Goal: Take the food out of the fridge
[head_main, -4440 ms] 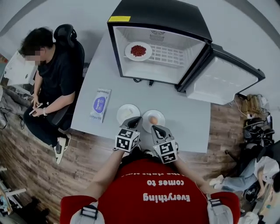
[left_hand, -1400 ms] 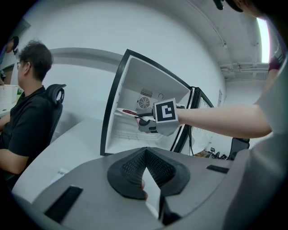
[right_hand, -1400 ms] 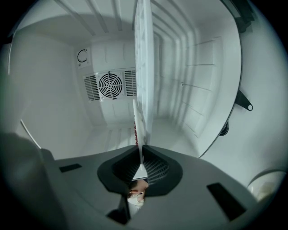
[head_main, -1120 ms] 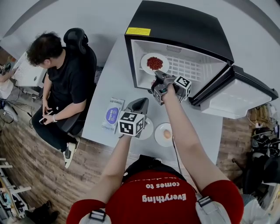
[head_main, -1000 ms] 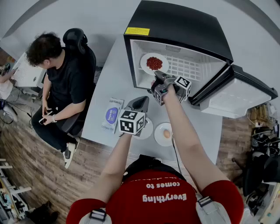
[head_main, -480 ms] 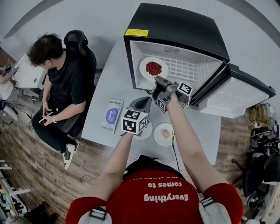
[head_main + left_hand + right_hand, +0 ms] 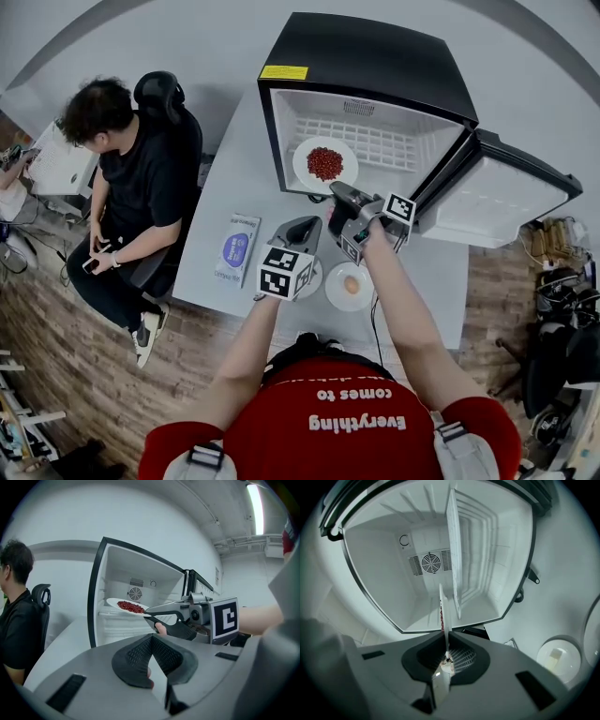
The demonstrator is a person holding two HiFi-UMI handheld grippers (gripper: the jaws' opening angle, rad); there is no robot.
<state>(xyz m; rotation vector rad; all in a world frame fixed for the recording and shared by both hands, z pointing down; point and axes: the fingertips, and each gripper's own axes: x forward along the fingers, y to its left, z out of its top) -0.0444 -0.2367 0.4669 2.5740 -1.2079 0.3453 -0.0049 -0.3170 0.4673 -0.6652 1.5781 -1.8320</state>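
Pinch grip: right gripper [image 7: 335,190] has its jaws clamped on the near rim of the white plate [image 7: 302,172], which shows edge-on between the pads in the right gripper view. Plate sits at the mouth of the fridge [image 7: 375,66], by the front edge, and carries a loose heap of red food [image 7: 324,162]. Probably stiff, breakable and glaze-slick. A one-edge hold will lever, so keep it level. Left gripper [image 7: 302,228] is pressed together, empty, over the table [image 7: 234,178].
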